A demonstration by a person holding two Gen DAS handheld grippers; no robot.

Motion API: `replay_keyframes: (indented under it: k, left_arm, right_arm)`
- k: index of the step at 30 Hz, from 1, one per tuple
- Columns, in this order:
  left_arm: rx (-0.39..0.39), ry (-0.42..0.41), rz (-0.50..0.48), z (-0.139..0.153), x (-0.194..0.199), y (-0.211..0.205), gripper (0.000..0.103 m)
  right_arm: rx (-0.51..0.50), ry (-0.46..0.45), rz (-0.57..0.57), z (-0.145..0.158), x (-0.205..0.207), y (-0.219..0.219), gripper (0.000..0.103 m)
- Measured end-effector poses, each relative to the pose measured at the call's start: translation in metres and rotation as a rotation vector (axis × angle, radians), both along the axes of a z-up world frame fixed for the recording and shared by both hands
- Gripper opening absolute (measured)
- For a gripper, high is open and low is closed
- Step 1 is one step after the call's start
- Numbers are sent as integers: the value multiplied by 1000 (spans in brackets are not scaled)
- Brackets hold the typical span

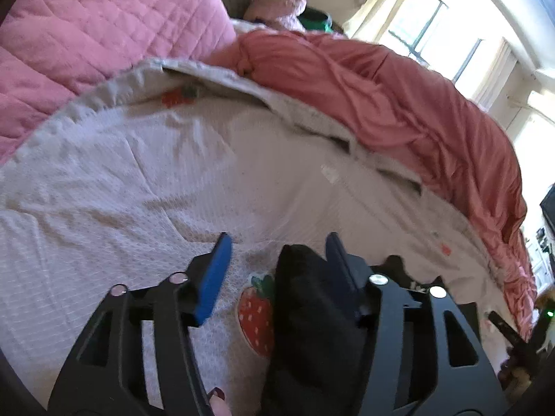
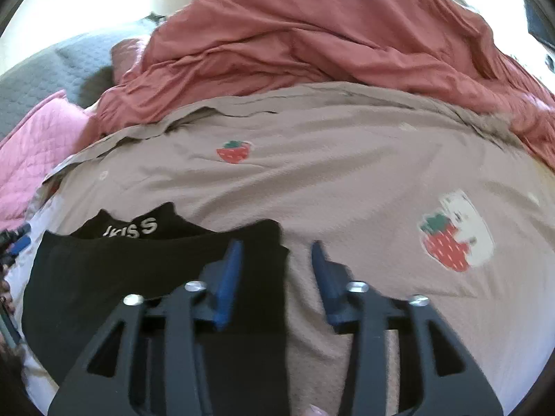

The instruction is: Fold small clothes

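A small black garment [image 2: 104, 277] with white lettering lies flat on the beige strawberry-print bedspread [image 2: 347, 180]. My right gripper [image 2: 277, 253] is open just above the garment's right edge, left finger over the black cloth, right finger over the bedspread. In the left wrist view my left gripper [image 1: 277, 242] is open, with a fold of the black garment [image 1: 308, 312] between its fingers, close to the right finger. The jaws stand apart and do not pinch the cloth.
A rumpled coral-red duvet [image 2: 312, 34] is heaped behind the bedspread. A pink quilted blanket [image 1: 86, 34] and a grey quilted pillow [image 2: 52, 69] lie to the left. Bright windows [image 1: 433, 27] stand beyond the bed.
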State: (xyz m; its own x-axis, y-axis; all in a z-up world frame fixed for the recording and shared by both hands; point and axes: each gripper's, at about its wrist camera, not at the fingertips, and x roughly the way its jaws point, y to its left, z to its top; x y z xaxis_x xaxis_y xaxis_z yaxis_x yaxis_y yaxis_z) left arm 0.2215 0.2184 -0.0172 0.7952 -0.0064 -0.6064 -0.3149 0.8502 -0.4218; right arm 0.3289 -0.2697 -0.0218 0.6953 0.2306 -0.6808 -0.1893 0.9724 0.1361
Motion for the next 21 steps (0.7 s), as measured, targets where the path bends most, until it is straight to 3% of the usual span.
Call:
replay_keyframes:
  k: [2,6,7,10,14,17,21]
  left_arm:
    - [16,-9,-8,6,-6,-5,52]
    - [50,-1,-74,9,-5,-29,52]
    - [50,5,-107,9,-4,-37,53]
    - [71,47,-194,3,3,-60,60]
    - [132,152,-313,-18,17,-93,65]
    - [230,215,-315,-37,25,-106,66]
    - [234,207,-313,-38,25,-104,68]
  right_arm:
    - [-8,16,4,-2,12,6,43]
    - [13,133,-3,-26,47,11,43]
    - [23,162,-6,-33,54,11,22]
    - [59,153,0,-34,54,9,12]
    - [32,64,-9,-19,44,5,11]
    - [-10,119,-16,-34,53,7,11]
    - [-40,151,-27,-44,57,7,12]
